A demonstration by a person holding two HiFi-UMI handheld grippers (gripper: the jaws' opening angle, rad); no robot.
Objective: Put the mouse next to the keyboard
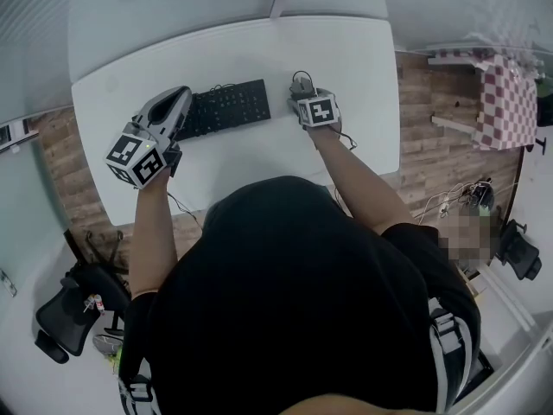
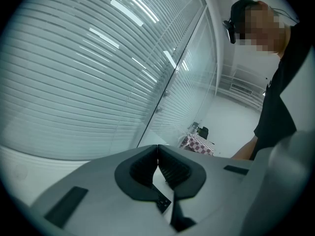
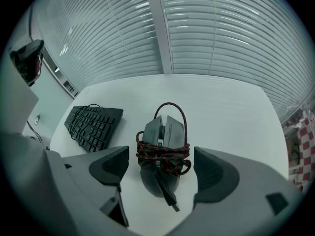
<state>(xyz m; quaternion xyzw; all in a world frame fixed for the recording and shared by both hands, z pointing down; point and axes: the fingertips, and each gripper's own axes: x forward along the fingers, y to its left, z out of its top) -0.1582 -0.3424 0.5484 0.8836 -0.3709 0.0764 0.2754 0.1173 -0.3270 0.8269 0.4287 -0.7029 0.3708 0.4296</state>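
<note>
A grey mouse point(image 3: 161, 151) with its red-and-black braided cable wound round its body lies on the white table point(image 3: 221, 112). My right gripper point(image 3: 161, 170) is open, a jaw on each side of the mouse, neither pad touching it. In the head view the mouse point(image 1: 301, 85) pokes out just beyond the right gripper point(image 1: 304, 95). The black keyboard point(image 1: 225, 108), a cable lying over it, sits to the mouse's left point(image 3: 93, 124). My left gripper point(image 2: 158, 167) is shut and empty, raised and tilted up toward the blinds; in the head view it point(image 1: 173, 111) hovers over the keyboard's left end.
The table point(image 1: 346, 50) ends at a wood floor on the right, where a checkered red-and-white table point(image 1: 505, 102) stands. A black office chair point(image 1: 65, 318) is at the lower left. Window blinds point(image 3: 221, 28) run behind the table's far edge.
</note>
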